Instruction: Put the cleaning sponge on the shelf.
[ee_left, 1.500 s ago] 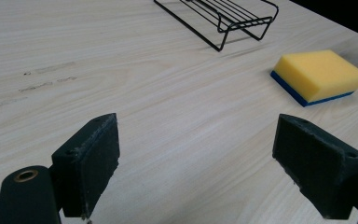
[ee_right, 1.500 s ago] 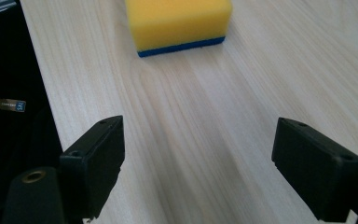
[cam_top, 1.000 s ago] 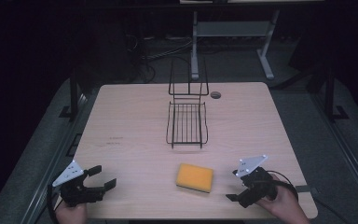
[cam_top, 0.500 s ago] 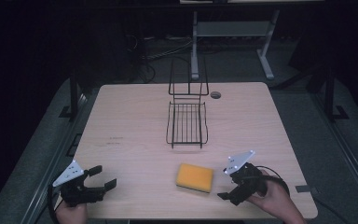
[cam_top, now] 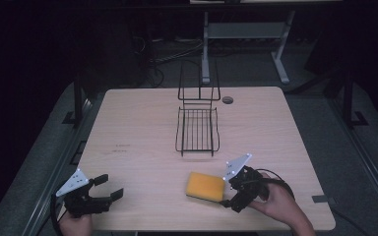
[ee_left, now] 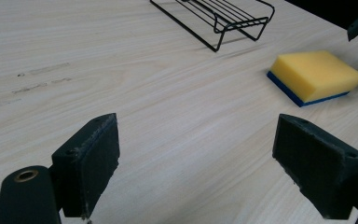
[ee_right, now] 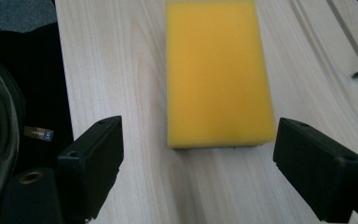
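The right tool sits at the lower right of the high view, jaws wide and lined up either side of the yellow sponge lying flat on the worktop, apparently ready to grasp it, while the left tool waits wide open at lower left.

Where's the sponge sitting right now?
In the high view the sponge lies flat on the table near its front edge, right of centre, just left of the open right gripper and in front of the wire rack.
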